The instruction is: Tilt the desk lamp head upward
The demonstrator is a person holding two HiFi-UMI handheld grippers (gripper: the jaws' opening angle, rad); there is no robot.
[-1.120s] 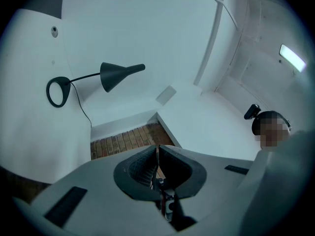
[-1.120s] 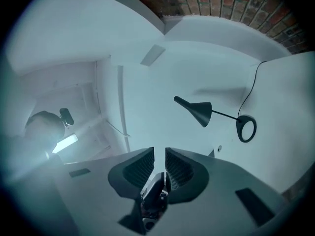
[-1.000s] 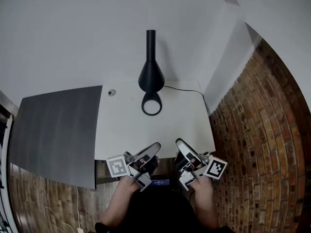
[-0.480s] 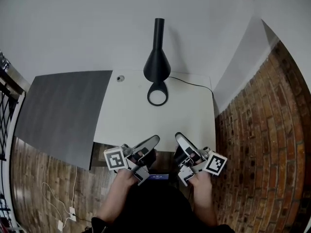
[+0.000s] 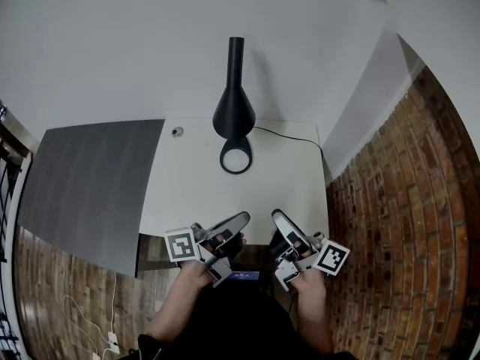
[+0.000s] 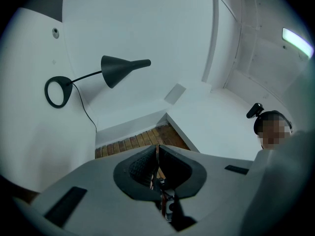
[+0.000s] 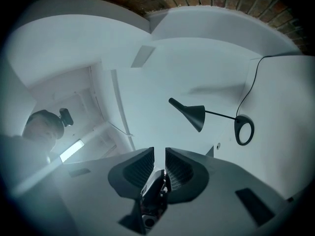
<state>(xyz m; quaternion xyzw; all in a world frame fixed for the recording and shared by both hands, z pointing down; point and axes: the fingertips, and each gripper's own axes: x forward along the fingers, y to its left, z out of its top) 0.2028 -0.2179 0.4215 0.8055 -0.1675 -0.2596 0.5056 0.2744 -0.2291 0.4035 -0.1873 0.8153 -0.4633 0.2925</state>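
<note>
A black desk lamp stands at the far edge of the white desk. Its ring base lies flat, and its cone head with a long neck rises above it. The lamp head also shows in the left gripper view, and the head in the right gripper view. My left gripper hovers at the desk's near edge, its jaws together with nothing in them. My right gripper is beside it, its jaws a narrow gap apart and empty. Both are far from the lamp.
A dark grey panel adjoins the desk on the left. A small round fitting sits in the desk's far left corner. The lamp's black cable runs right along the wall. Brick floor lies to the right.
The head view has swung a little, so the lamp sits differently in the frame. Both grippers stay at the desk's near edge, and the lamp has not moved.
</note>
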